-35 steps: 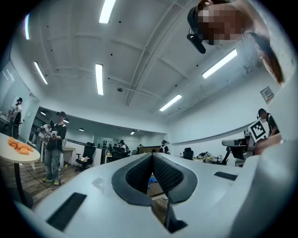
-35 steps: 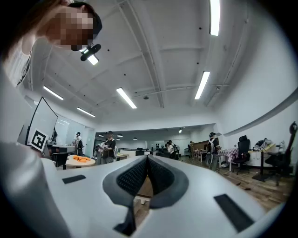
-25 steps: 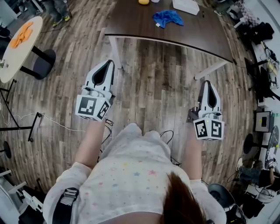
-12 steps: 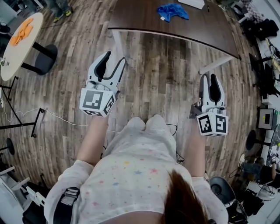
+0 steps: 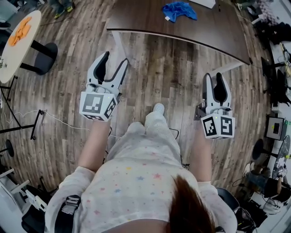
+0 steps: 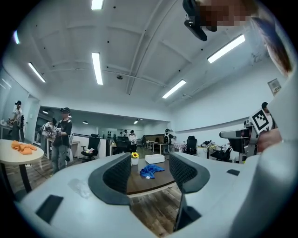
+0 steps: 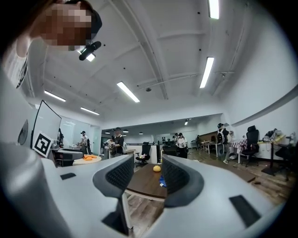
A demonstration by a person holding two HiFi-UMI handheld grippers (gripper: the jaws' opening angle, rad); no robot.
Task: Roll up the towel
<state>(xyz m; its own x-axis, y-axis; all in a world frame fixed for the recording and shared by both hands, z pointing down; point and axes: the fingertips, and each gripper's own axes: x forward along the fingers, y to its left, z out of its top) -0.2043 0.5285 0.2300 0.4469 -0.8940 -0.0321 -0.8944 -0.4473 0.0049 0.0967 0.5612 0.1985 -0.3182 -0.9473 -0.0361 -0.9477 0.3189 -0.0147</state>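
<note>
Approach stage — well short of the desk (image 5: 136, 20), with the blue towel (image 5: 180, 10) lying crumpled on top of it. Carries the left hand-held gripper (image 5: 115, 58) released, jaws just spread wide on nothing; right hand-held gripper (image 5: 213, 76) likewise released, narrower, empty. Next, probably: close in, flatten the towel, pinch one edge to start the roll.
</note>
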